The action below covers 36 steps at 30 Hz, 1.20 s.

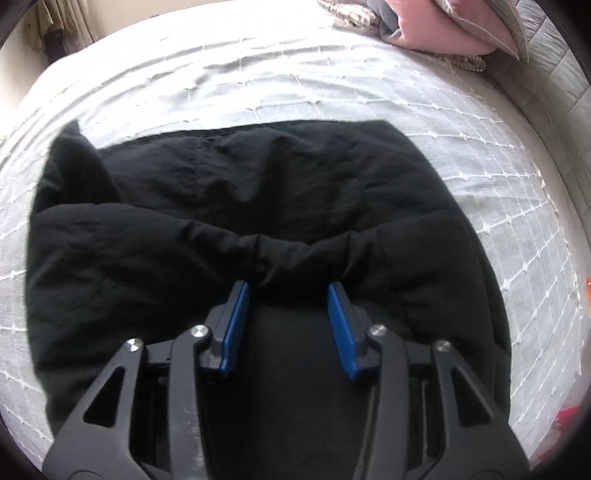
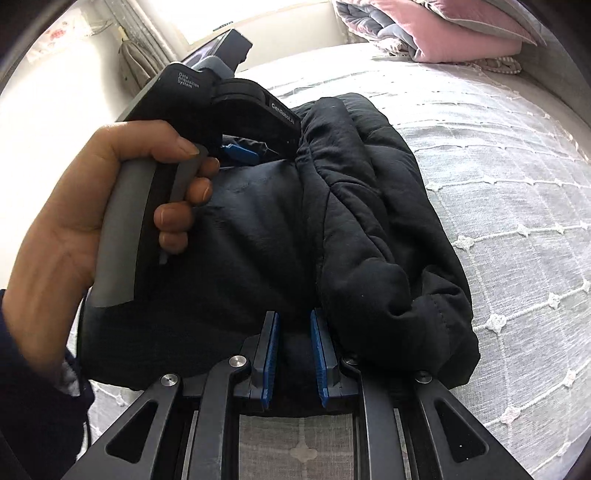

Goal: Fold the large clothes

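Right wrist view, pink pillows (image 2: 476, 35) behind black jacket (image 2: 369, 206), grey bedspread (image 2: 517, 184)

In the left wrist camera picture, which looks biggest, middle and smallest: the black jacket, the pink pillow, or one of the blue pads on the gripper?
1. black jacket, which fills most of the view.
2 and 3. pink pillow and blue pad cover similar patches. The pad sits right at the lens and the pillow is far off, so I won't rank them.
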Each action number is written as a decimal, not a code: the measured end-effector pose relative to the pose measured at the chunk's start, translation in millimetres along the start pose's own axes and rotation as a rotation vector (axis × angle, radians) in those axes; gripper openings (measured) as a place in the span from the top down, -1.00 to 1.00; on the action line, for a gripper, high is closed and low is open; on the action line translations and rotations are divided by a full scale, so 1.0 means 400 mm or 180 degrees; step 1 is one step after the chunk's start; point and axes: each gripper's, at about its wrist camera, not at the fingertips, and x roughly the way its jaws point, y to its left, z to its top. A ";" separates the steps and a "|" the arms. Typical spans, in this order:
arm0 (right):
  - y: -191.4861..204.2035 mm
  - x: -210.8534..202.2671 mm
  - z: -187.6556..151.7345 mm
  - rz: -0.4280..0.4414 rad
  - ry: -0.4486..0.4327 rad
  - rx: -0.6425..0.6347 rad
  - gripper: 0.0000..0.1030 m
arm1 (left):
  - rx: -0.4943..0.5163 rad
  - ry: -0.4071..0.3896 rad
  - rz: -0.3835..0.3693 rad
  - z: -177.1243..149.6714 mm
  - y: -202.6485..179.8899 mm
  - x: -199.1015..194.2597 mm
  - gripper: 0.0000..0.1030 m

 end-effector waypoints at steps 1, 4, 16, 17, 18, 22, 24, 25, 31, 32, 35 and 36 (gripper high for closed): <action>-0.001 0.000 -0.001 0.0000 0.0001 -0.0004 0.67 | -0.0059 0.0010 -0.0014 -0.007 0.011 -0.022 0.10; -0.011 -0.001 -0.001 0.0070 0.0004 0.0049 0.67 | -0.0176 -0.0061 -0.0150 -0.060 0.059 -0.134 0.10; -0.008 -0.004 0.003 0.0055 0.0001 0.0049 0.66 | -0.0364 -0.0607 -0.0329 -0.485 0.271 -0.393 -0.03; -0.007 -0.002 0.001 0.0045 -0.0001 0.0042 0.66 | -0.0340 -0.0577 -0.0328 -0.509 0.273 -0.375 -0.03; -0.003 0.000 -0.002 0.0038 -0.0007 0.0039 0.66 | -0.0323 -0.0535 -0.0334 -0.515 0.267 -0.354 -0.04; -0.001 0.000 -0.008 0.0075 -0.0008 0.0061 0.66 | -0.0542 -0.0567 -0.0554 -0.540 0.280 -0.302 -0.14; -0.007 0.003 -0.010 0.0091 -0.0011 0.0057 0.66 | -0.0507 -0.0544 -0.0540 -0.544 0.279 -0.303 -0.14; -0.007 0.003 -0.010 0.0092 -0.0007 0.0052 0.66 | -0.0486 -0.0532 -0.0520 -0.546 0.280 -0.303 -0.15; -0.003 0.010 -0.007 0.0051 0.0017 0.0035 0.66 | -0.0724 -0.0329 -0.0723 -0.565 0.304 -0.228 -0.27; -0.001 0.011 -0.007 0.0034 0.0015 0.0029 0.66 | -0.0709 -0.0330 -0.0720 -0.566 0.299 -0.222 -0.28; 0.001 0.015 -0.008 0.0017 0.0013 0.0042 0.66 | -0.0644 -0.0350 -0.0655 -0.567 0.285 -0.209 -0.29; 0.002 0.016 -0.008 0.0011 0.0012 0.0046 0.66 | -0.0631 -0.0357 -0.0637 -0.567 0.282 -0.205 -0.29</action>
